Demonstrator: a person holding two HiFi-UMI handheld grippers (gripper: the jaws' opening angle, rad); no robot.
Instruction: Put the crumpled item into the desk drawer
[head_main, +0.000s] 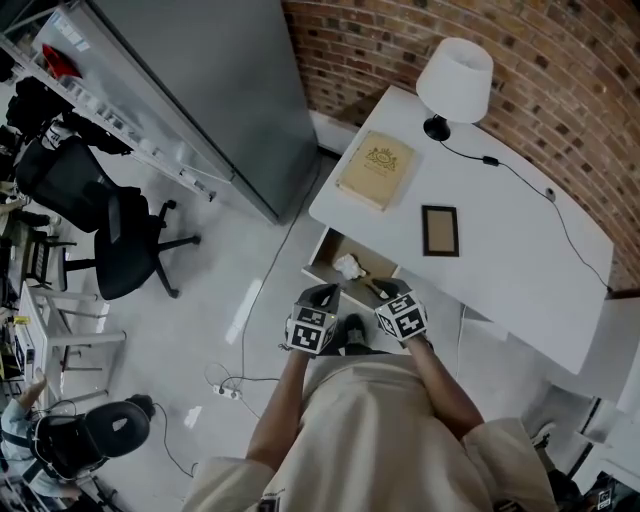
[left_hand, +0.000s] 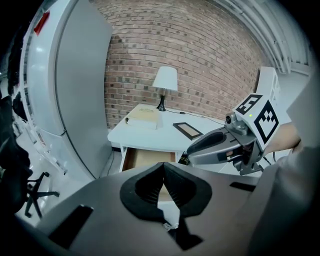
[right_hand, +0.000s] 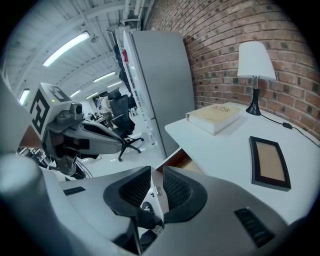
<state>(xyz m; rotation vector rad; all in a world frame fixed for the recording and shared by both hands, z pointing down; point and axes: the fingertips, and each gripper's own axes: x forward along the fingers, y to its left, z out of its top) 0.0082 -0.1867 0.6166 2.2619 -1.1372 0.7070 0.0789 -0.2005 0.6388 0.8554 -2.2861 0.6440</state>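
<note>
Item 1, left gripper: we find its black ribbed pads pressed together at the tips, with nothing between them. It is held low before the desk, just beside the other gripper, and points toward the drawer.

Item 2, right gripper: we see its black ribbed pads drawn in to a narrow slit. The white front panel of the drawer stands edge-on in that slit, and the pads appear to pinch it.

Item 3, crumpled white item: we place it inside the open desk drawer, on the tan floor toward the drawer's left half. It is apart from both grippers.

Item 4, white rectangular desk: it stands against a red brick wall, with the drawer pulled out of its front edge toward the person. On top we count three things:
- a white-shaded table lamp on a black base, at the far corner, with a thin black cable running across the surface;
- a thick cream hardback book with a gold emblem, near the left edge;
- a dark-framed flat picture frame, lying between the book and the desk's middle.

Item 5, tall grey metal cabinet: it stands just left of the desk.

Item 6, black swivel office chair: it stands on the pale floor, well apart from the desk.
</note>
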